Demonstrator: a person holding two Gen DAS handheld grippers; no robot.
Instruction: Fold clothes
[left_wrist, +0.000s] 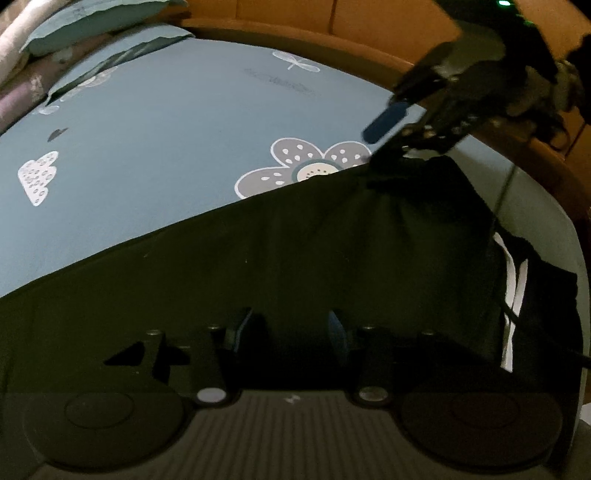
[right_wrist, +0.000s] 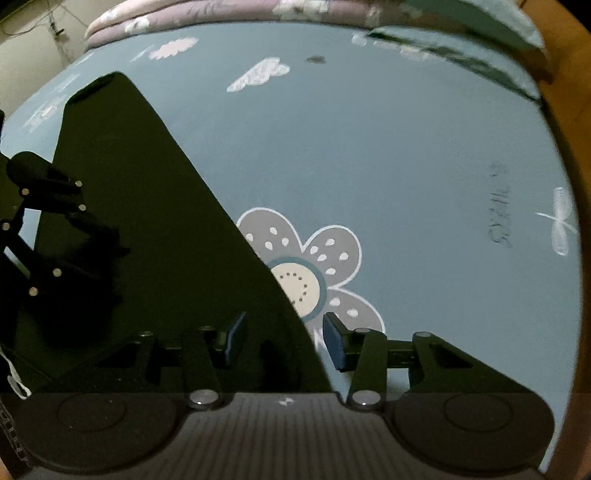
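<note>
A black garment (left_wrist: 258, 266) lies flat on the blue flower-print bedsheet (left_wrist: 166, 140), with a white stripe (left_wrist: 513, 284) showing at its right side. My left gripper (left_wrist: 290, 330) hovers low over the cloth, its jaws apart and nothing pinched between them. My right gripper (left_wrist: 376, 142) sits at the garment's far corner, one blue pad (left_wrist: 384, 120) raised above the cloth. In the right wrist view the garment (right_wrist: 155, 221) has its slanted edge running between the open fingers of the right gripper (right_wrist: 282, 341). The left gripper (right_wrist: 85, 229) is a dark shape over the cloth at left.
Pillows (left_wrist: 92, 22) and a folded lilac quilt (right_wrist: 192, 11) lie at the head of the bed. An orange wooden bed frame (left_wrist: 369, 18) rims the mattress, also seen as the frame (right_wrist: 569, 110) at right. Bare sheet (right_wrist: 406, 147) spreads beyond the garment.
</note>
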